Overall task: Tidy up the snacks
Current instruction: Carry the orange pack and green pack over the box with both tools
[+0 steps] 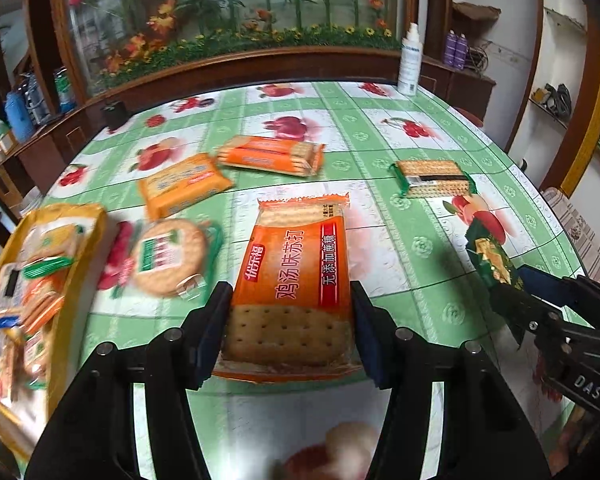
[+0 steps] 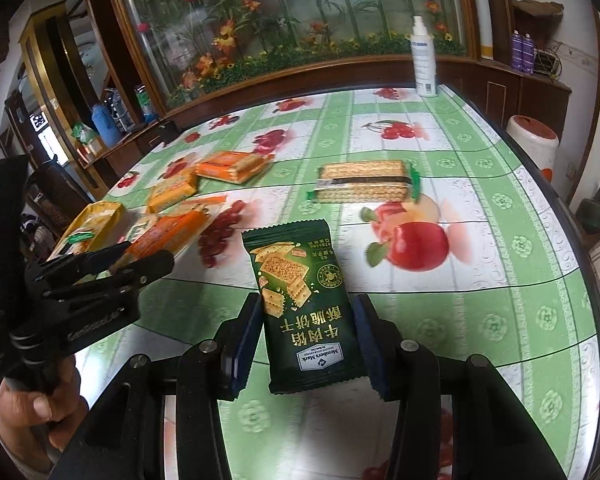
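My left gripper [image 1: 290, 320] is shut on an orange soda-cracker packet [image 1: 296, 280], held above the table. My right gripper [image 2: 306, 340] is shut on a dark green biscuit packet [image 2: 300, 312]; that packet also shows at the right of the left wrist view [image 1: 492, 268]. A yellow bag [image 1: 32, 280] full of snack packets lies at the left table edge. Loose on the table are a round cracker pack [image 1: 168, 256], two orange packets [image 1: 184, 188] [image 1: 272, 156] and a green-ended cracker pack [image 1: 432, 180].
The table carries a green fruit-print cloth [image 2: 480, 280]. A white spray bottle [image 2: 424, 60] stands at its far edge before a glass floral cabinet. A dark small box [image 1: 114, 116] sits far left. The left gripper's body [image 2: 80, 292] fills the left of the right wrist view.
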The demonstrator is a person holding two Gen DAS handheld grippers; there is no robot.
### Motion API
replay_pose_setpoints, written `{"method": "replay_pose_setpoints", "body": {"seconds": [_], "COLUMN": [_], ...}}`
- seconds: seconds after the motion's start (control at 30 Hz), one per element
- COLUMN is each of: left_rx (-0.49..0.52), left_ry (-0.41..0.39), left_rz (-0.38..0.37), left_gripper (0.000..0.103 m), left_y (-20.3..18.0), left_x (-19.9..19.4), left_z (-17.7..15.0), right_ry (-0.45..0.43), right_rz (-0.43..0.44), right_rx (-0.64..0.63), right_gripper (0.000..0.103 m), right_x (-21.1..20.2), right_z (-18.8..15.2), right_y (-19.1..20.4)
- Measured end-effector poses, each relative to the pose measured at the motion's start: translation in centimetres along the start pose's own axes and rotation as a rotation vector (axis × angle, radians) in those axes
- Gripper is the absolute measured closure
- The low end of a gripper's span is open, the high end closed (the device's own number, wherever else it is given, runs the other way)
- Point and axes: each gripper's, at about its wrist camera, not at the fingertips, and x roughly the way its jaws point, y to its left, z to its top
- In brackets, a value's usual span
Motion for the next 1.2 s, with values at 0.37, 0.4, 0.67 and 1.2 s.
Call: {"method": "replay_pose_setpoints", "body": {"seconds": [0.37,0.4,0.67,1.2], "left_rx": [-0.082,-0.095,-0.169,-0.304], "left_ry": [-0.051,-0.052,-0.052,-0.048], "left_rz": [0.086,0.093,0.143,0.213], "left_gripper": [0.047,0.047,0.047,0.047], "left_y": [7.0,7.8,13.5,24.9], "left_x": [-2.8,-2.8,-2.9,-2.8], "left_z": [-0.8,-0.9,-1.5,-1.3], "right_ry": [0.013,0.016,0.032,0.066], "right_rz": [0.092,0.098,0.164,0.279], "right_rx": [-0.086,-0.096,-0.167,-0.277], "right_gripper": [0.055,0.055,0.056,0.056], "right_x": [1.6,1.8,4.3,10.4], "right_z": [0.5,0.7,1.9,5.1], "right_y": [7.7,8.4,15.0,27.3]}}
